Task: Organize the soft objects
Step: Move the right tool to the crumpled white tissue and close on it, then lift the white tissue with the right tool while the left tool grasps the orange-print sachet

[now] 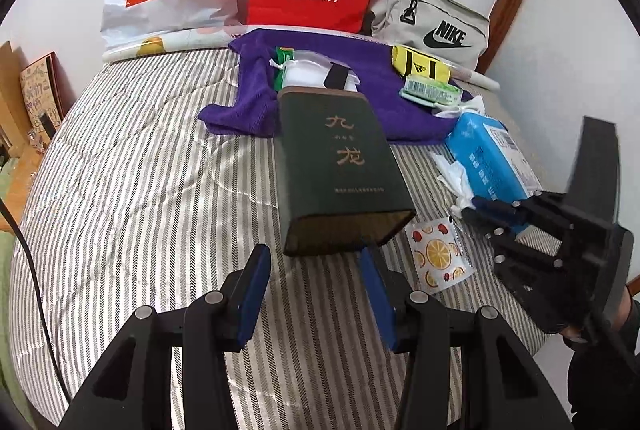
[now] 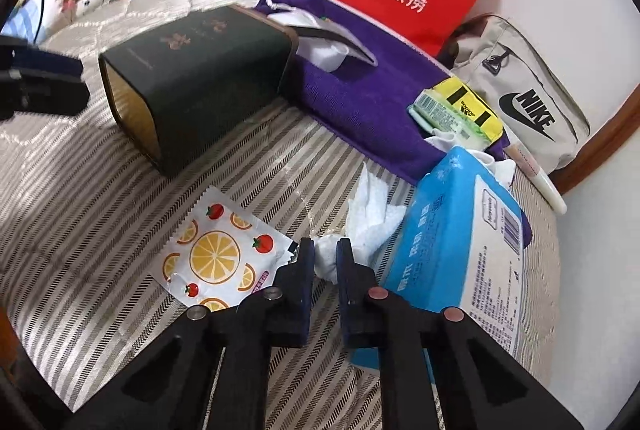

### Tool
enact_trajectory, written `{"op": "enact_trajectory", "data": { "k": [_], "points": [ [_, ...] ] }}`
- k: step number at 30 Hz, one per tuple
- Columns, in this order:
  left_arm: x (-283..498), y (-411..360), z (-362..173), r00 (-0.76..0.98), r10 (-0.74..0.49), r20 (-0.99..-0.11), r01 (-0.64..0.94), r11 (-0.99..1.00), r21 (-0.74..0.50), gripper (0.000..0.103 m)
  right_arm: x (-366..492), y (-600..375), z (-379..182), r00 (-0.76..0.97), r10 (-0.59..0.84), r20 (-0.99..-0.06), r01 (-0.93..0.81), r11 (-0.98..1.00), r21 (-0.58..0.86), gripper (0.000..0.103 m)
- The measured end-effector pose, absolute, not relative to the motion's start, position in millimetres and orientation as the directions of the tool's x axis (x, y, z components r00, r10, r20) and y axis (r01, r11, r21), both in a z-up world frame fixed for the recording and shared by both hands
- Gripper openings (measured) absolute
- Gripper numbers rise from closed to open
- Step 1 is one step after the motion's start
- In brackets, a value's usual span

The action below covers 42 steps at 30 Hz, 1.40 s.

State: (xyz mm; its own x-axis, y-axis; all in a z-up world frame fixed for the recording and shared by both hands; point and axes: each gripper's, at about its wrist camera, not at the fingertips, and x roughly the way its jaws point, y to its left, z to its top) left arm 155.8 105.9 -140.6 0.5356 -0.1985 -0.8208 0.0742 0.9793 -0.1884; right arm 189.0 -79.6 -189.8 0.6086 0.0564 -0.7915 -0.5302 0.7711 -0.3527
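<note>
**Right fingers pinching a tissue beside the blue pack**

The right gripper [image 2: 323,254] is pinching a crumpled white tissue [image 2: 368,218], its fingers closed tight on one end, on the striped bed [image 2: 100,190] between the fruit-print sachet [image 2: 218,254] and the blue tissue pack [image 2: 452,242]. Lifting slowly should be keeping the thin paper from tearing or dragging the pack. The left gripper [image 1: 316,266] is hovering part open and empty at the open end of the dark box [image 1: 340,166], which is lying on its side; its inside is looking empty, though shadowed.
</note>
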Motion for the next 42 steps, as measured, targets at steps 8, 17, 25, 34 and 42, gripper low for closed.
{"op": "enact_trajectory", "data": {
  "k": [8, 17, 25, 34, 42],
  "points": [
    [148, 96, -140, 0.509, -0.207, -0.836, 0.065, 0.977, -0.202, 0.045, 163, -105, -156, 0.593, 0.215, -0.776, -0.556, 0.806, -0.203, 0.011],
    [135, 70, -152, 0.455, -0.244, -0.857, 0.060, 0.968, -0.244, 0.048, 114, -137, -148, 0.538, 0.346, -0.769, -0.615, 0.784, -0.078, 0.011],
    [143, 38, -176, 0.417, -0.266, -0.869, 0.030, 0.960, -0.279, 0.048, 85, -172, -163, 0.529, 0.333, -0.781, -0.607, 0.791, -0.074, 0.011],
    [166, 6, -184, 0.446, -0.248, -0.860, 0.036, 0.965, -0.260, 0.059, 91, -197, -182, 0.542, 0.321, -0.777, -0.583, 0.809, -0.072, 0.012],
    [174, -25, -189, 0.462, -0.143, -0.875, 0.062, 0.990, -0.129, 0.084, 92, -211, -184, 0.535, 0.349, -0.769, -0.574, 0.818, -0.028, 0.048]
  ]
}}
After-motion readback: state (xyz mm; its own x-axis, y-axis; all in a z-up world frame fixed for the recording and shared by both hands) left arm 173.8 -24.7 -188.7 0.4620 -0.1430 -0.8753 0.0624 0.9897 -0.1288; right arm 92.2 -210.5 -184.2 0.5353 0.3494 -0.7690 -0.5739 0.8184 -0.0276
